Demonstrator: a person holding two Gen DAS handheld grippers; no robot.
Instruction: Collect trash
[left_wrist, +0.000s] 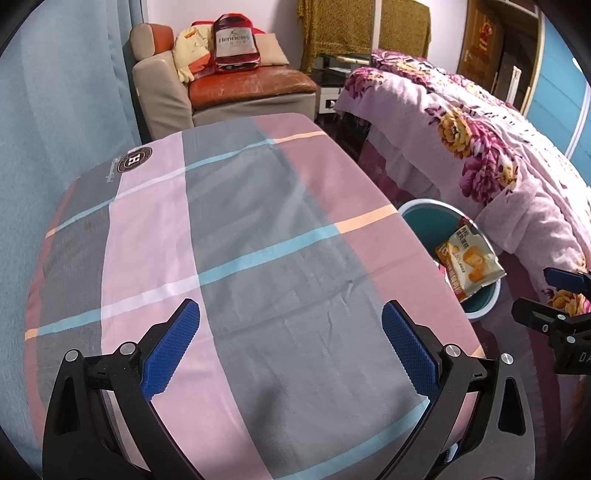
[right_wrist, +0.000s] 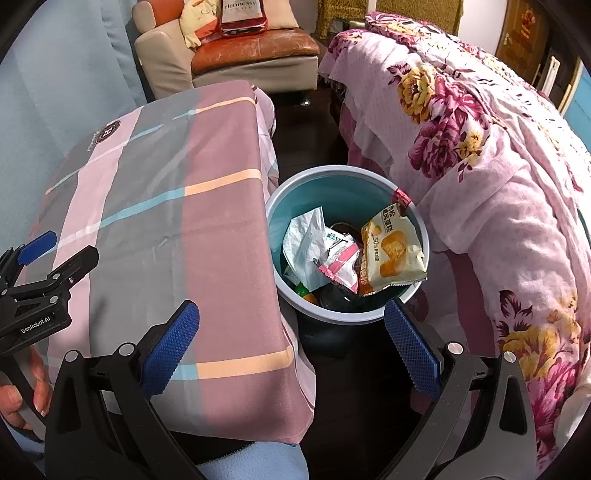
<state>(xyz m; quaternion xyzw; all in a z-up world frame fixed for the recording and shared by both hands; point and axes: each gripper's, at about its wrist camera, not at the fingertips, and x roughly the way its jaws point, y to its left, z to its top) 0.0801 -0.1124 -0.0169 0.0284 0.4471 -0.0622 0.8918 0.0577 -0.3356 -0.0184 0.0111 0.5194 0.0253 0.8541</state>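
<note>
Teal bin (right_wrist: 347, 192) of trash sits ahead of the open right tool (right_wrist: 291, 332)

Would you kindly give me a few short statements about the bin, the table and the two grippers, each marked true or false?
1. The snack bag lies on the tablecloth. False: it leans inside the bin, against its rim.
2. Both grippers are open and hold nothing. True: the left gripper and the right gripper show wide gaps between their fingers.
3. The bin stands on the floor between the table and the bed. True.
4. The bin is empty. False: white paper, a pink wrapper and other trash fill it.
5. A bottle stands on the table. False: no bottle shows on the cloth.
</note>
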